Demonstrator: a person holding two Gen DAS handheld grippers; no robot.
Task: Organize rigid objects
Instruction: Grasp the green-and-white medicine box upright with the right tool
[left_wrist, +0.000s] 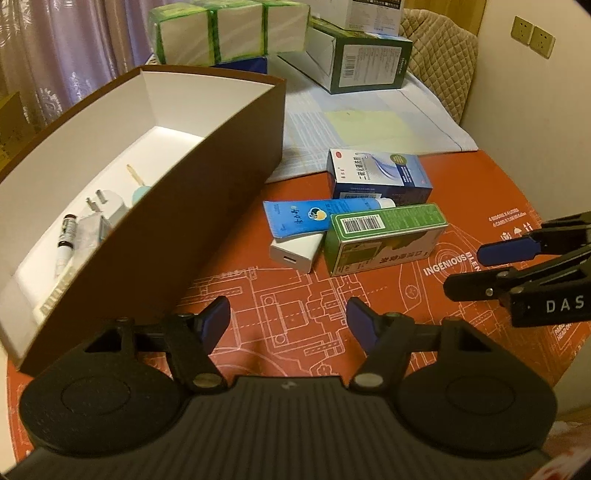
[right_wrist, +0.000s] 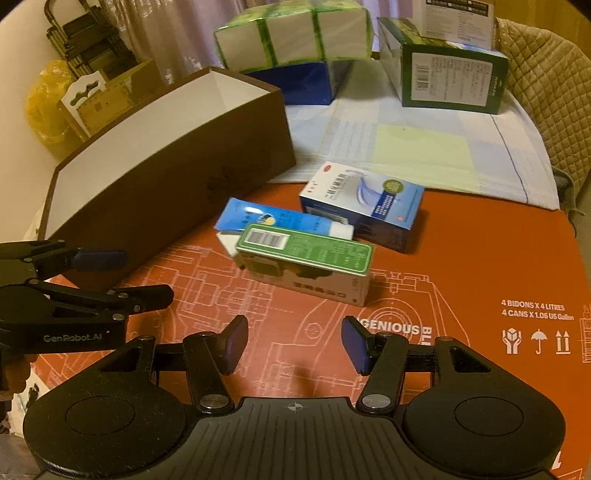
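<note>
Left gripper: left gripper at bottom centre of its own view, jaws apart, nothing between them, above bare counter.
Right gripper: right gripper at bottom centre of its own view, jaws apart, holding nothing.
Items to sort: green box, blue tube, white charger and blue-and-white box clustered mid-frame, touching one another; the tube lies over the charger and against the green box.
Brown bin: brown bin fills the left of the frame, white inside, just beside the cluster.
Bin contents: white plug, pen and a teal item with a stick, seen only from the left wrist view.
Obstructions: the bin's near wall stands between the left gripper and its contents.
Surface: counter covered by an orange printed sheet; pale cloth toward the top.
Background: tissue packs, dark green carton, quilted chair back, curtain, wall sockets.
Right view only: yellow bag and cardboard holder, upper left.
</note>
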